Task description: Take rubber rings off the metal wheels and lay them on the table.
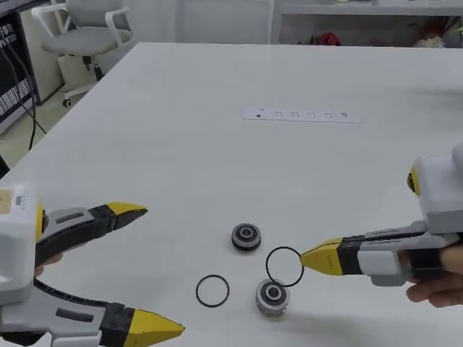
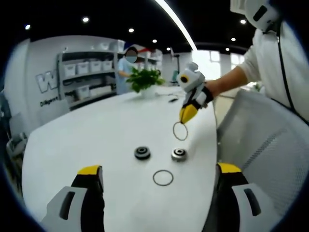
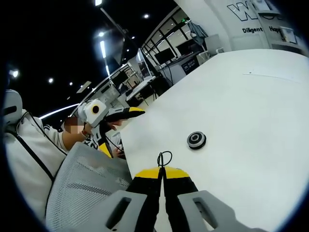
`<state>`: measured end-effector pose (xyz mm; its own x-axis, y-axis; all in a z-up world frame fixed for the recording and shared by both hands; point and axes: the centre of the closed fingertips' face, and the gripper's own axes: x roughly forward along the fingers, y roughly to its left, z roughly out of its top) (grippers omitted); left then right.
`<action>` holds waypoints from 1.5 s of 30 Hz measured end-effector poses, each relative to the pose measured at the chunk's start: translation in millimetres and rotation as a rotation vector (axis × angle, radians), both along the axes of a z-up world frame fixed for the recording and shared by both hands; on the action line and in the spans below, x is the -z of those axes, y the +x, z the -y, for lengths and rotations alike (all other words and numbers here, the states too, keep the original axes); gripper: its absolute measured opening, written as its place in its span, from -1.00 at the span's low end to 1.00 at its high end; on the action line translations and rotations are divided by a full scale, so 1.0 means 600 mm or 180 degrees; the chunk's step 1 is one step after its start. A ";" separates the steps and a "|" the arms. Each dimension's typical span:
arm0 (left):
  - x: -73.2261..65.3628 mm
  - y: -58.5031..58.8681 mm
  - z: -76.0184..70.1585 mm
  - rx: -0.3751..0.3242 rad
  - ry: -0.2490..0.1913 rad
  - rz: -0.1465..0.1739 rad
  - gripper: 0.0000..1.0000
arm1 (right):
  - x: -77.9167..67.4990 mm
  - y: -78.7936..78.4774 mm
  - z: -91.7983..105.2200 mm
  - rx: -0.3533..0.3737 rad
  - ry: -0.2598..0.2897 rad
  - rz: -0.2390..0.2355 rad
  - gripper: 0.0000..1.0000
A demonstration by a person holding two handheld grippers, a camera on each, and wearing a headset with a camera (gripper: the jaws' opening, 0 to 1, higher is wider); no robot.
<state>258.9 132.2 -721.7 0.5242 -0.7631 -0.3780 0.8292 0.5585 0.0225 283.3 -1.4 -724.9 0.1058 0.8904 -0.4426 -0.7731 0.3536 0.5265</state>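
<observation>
Two metal wheels stand on the white table (image 1: 217, 130): one (image 1: 246, 236) further back, one (image 1: 273, 296) nearer, bare of its ring. A black rubber ring (image 1: 213, 290) lies flat on the table left of the near wheel. My right gripper (image 1: 304, 258) is shut on a second rubber ring (image 1: 283, 266), holding it up just above the near wheel; the same ring (image 3: 164, 157) hangs at its tips (image 3: 162, 169). My left gripper (image 1: 155, 271) stands wide open at the lower left, nothing between its jaws (image 2: 159, 171), facing the wheels (image 2: 142, 152) (image 2: 179, 154) and the flat ring (image 2: 163, 177).
A white strip with small markings (image 1: 300, 114) lies further back on the table. An office chair (image 1: 83, 32) stands beyond the far left corner. A potted plant (image 2: 145, 79) sits at the table's far end, with shelving behind it.
</observation>
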 end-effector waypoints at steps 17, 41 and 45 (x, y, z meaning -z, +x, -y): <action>0.006 -0.011 -0.013 -0.0114 -0.0070 -0.0028 0.98 | -0.037 0.004 -0.035 -0.0126 0.0083 0.0035 -1.00; 0.020 -0.017 -0.029 -0.0306 -0.0148 -0.0074 1.00 | -0.008 0.003 -0.096 -0.0438 -0.0021 -0.0029 -1.00; 0.020 -0.016 -0.029 -0.0307 -0.0149 -0.0071 1.00 | 0.003 0.003 -0.102 -0.0464 -0.0042 -0.0047 -1.00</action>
<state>249.2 149.7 -733.4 0.5880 -0.7266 -0.3554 0.7715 0.6358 -0.0233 284.8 60.0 -726.6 -0.0310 0.8900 -0.4548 -0.8091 0.2449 0.5343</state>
